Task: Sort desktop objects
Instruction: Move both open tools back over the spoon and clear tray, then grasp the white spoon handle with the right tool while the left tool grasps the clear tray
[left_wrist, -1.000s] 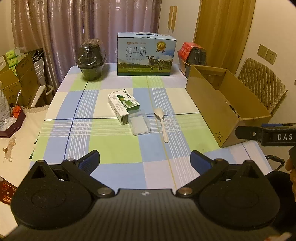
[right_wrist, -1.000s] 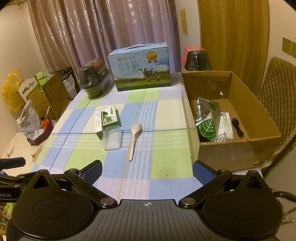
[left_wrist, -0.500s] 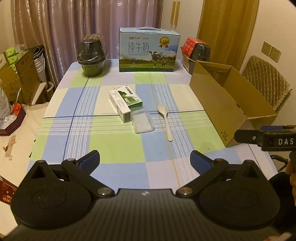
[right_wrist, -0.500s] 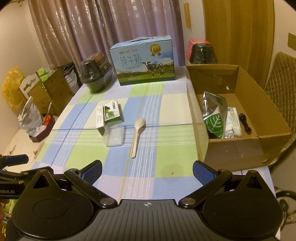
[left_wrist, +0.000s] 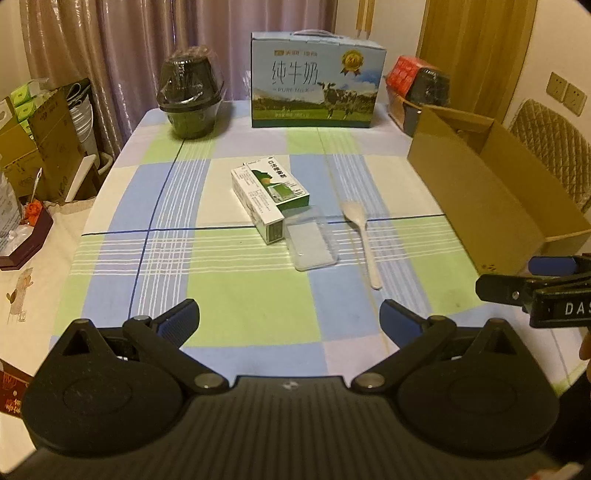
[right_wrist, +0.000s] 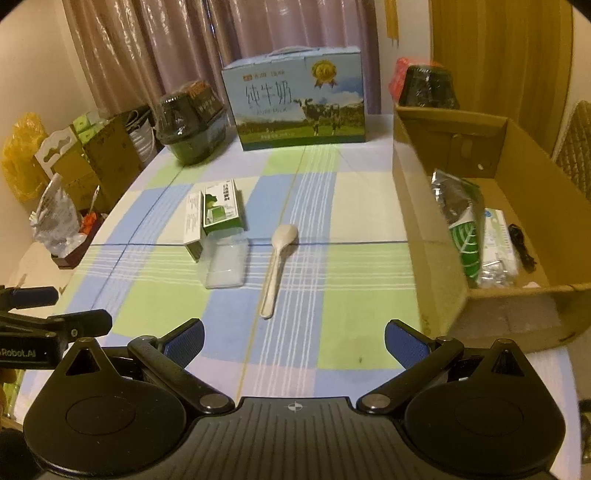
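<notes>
A green and white carton (left_wrist: 269, 196) (right_wrist: 216, 212), a clear plastic lid (left_wrist: 309, 243) (right_wrist: 224, 261) and a white spoon (left_wrist: 362, 236) (right_wrist: 277, 263) lie mid-table on the checked cloth. An open cardboard box (left_wrist: 491, 199) (right_wrist: 439, 258) stands at the right, holding a foil leaf-print pouch (right_wrist: 461, 221), a white packet and a black cable. My left gripper (left_wrist: 290, 321) is open and empty above the near table. My right gripper (right_wrist: 294, 338) is open and empty, nearest the spoon's handle.
A blue milk case (left_wrist: 316, 81) stands at the table's far edge, with a wrapped black bowl (left_wrist: 190, 98) to its left and red and black items (left_wrist: 421, 86) to its right. Cardboard boxes and bags (left_wrist: 37, 147) crowd the floor at left. A quilted chair (left_wrist: 554, 147) is behind the box.
Both grippers have moved forward over the table, so the carton, lid and spoon look closer. Both stay open and nothing on the table has moved.
</notes>
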